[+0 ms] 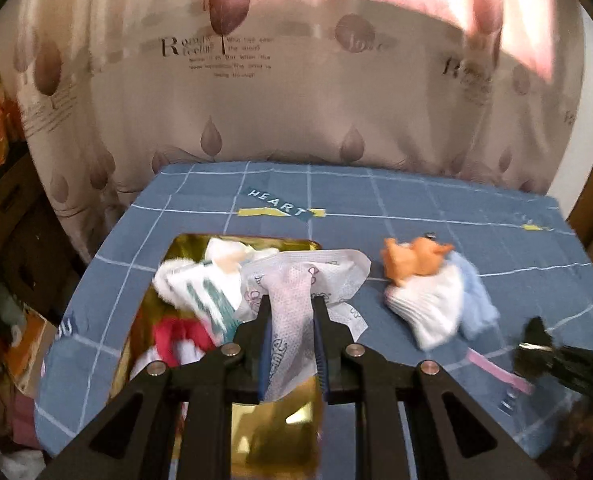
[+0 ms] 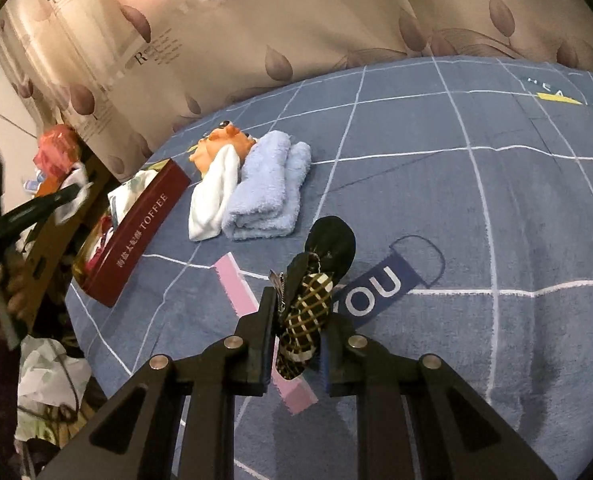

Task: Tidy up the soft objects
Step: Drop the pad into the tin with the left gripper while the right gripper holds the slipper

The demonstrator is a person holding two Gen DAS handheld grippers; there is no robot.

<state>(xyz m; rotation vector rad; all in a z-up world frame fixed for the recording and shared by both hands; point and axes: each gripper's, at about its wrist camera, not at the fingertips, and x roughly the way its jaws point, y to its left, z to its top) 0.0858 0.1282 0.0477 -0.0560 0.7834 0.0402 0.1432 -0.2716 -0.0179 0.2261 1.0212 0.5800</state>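
left gripper [image 1: 290,312] is clamped on a white mesh cloth [image 1: 292,300] over the tin [image 1: 272,412] at lower left; right gripper [image 2: 296,320] pinches a checked pouch [image 2: 306,312], perhaps only its edge, so it may slip.

The bench [image 2: 456,208], covered in blue grid cloth, carries a red toffee box [image 2: 144,236] at its left edge, beside a white cloth [image 2: 212,200], a folded blue towel [image 2: 268,196] and an orange plush toy [image 2: 220,144].

Both views are warm and fairly dim, lit from indoors. In the left view a pink-white glare burns out the curtain [image 1: 256,92] at one o'clock, and motion blur smears the cloths [image 1: 200,292] at eight o'clock. The right view is sharper; the bedspread [image 2: 476,208] shows soft shadows at five o'clock. Fisheye distortion bends the grid lines, and dark vignetting rims every corner.
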